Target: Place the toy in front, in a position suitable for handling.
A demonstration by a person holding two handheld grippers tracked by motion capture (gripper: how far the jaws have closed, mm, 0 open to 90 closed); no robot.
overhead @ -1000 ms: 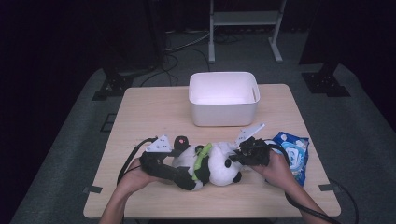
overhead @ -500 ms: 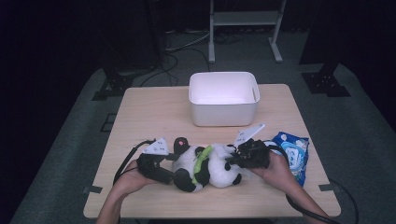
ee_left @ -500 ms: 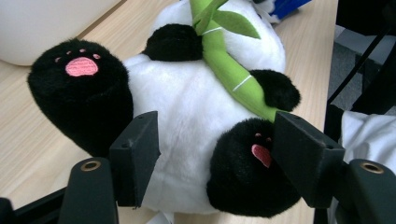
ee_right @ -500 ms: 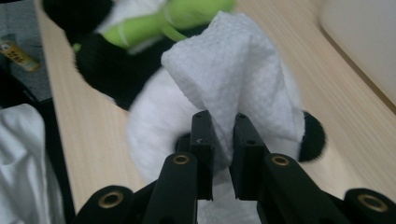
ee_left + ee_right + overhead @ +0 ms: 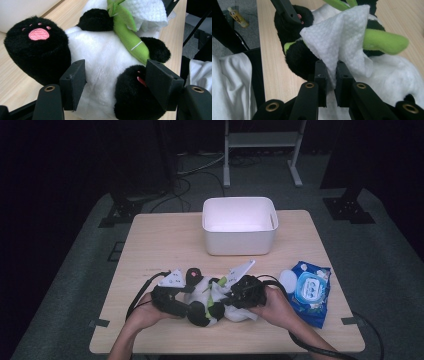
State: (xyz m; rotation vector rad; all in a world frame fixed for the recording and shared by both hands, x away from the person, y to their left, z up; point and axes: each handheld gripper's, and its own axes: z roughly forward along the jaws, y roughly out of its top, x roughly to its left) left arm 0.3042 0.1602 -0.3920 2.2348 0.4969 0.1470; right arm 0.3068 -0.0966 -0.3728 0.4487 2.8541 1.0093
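Plush panda (image 5: 200, 302): it lies on its side at the near edge of the wooden table (image 5: 165, 245), between your two hands, black limbs and white belly showing, with a green plush stalk (image 5: 130, 37) across its chest. Left gripper (image 5: 115, 82): you hold it low against the toy, and its jaws stand apart around the panda's lower body, one pad on the white belly fur and the other against a black paw; in the left gripper view the fur bulges between the pads, so the toy is clamped there. A second paw with a pink embroidered sole (image 5: 38, 33) sits just beside the left jaw. Right gripper (image 5: 331, 72): its jaws have just been closing and now stand nearly pressed together, pinching a fold of white textured wipe (image 5: 339, 37) that fans upward from between the pads and rests against the panda's dark head and the green stalk. In the high view your right gripper (image 5: 235, 295) meets the toy from the right and your left gripper (image 5: 182, 305) from the left. White bin (image 5: 239, 224): it stands at the far middle of the table, well apart from the toy. Blue wipes packet (image 5: 310, 290): it lies flat near the right edge, just beside your right hand (image 5: 272, 304).
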